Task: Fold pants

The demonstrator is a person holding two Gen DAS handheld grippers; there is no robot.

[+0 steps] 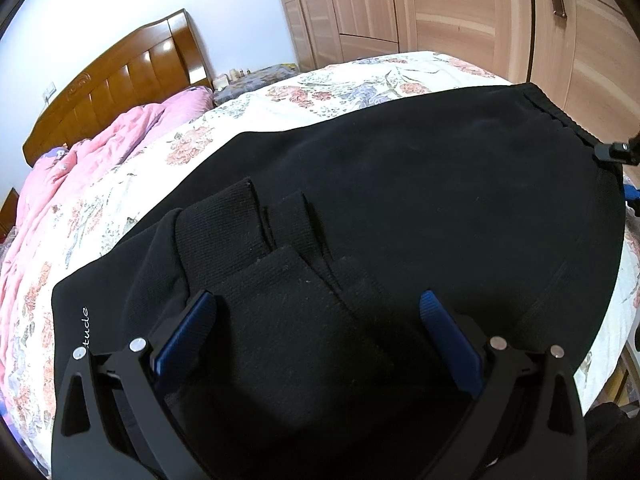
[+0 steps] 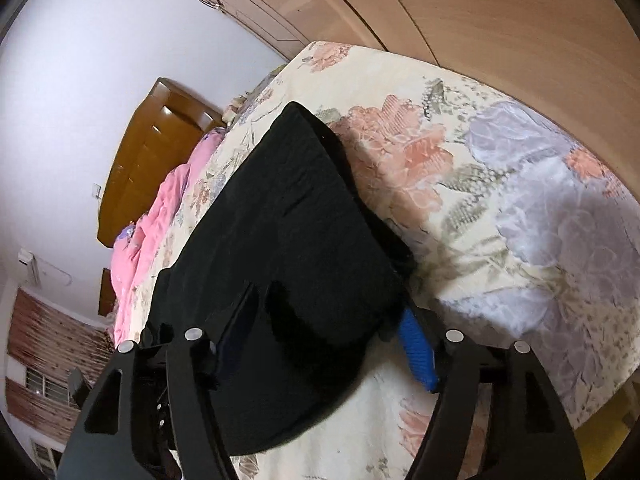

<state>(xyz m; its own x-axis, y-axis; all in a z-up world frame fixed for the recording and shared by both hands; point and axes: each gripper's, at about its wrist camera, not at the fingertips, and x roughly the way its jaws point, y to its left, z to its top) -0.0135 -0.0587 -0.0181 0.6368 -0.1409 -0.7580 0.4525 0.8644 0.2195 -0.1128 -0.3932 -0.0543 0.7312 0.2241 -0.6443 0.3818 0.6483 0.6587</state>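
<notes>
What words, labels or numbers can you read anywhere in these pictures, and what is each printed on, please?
"tude": white script on the black pants, near their left edge in the left wrist view; the letters before it are hidden behind the left claw.
The carved emblem on the headboard is too blurred to tell whether it holds letters.
Nothing readable shows in the right wrist view.

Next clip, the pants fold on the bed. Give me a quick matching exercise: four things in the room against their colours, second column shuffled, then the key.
Things:
1. pants
2. quilt
3. headboard
4. gripper pads

Colours:
A. glossy brown wood
B. blue
C. black
D. pink

Pairs: 1-C, 2-D, 3-A, 4-B
</notes>
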